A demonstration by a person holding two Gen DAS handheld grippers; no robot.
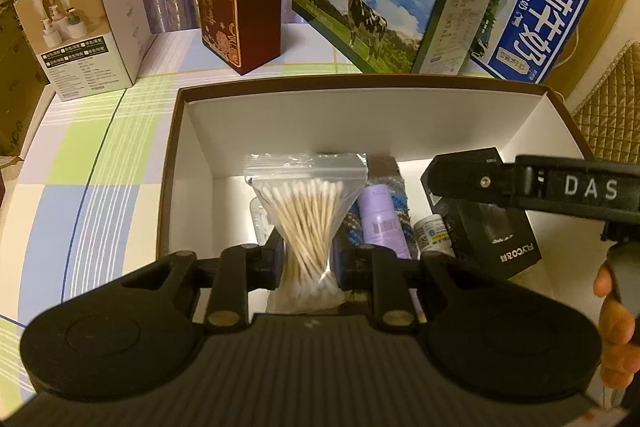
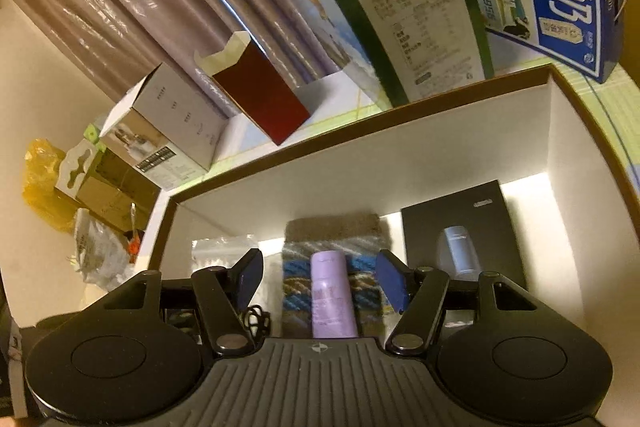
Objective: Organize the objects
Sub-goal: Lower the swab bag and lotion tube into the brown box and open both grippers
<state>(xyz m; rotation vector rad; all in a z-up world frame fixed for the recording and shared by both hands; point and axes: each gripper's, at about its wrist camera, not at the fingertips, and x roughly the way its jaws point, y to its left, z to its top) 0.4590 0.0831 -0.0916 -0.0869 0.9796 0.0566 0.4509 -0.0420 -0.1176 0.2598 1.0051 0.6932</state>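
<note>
Checked tablecloth under open box, cartons

Box floor lies bare along its far wall; milk cartons crowd behind.

We log a brown-rimmed storage box with white inner walls. At its six o'clock, a clear bag of cotton swabs, pale wood sticks with white tips. Toward three o'clock, a lilac bottle on a blue, grey and brown knitted cloth, then a black carton. At twelve o'clock, a maroon box with gold floral print, on a tablecloth checked green, blue and white.
</note>
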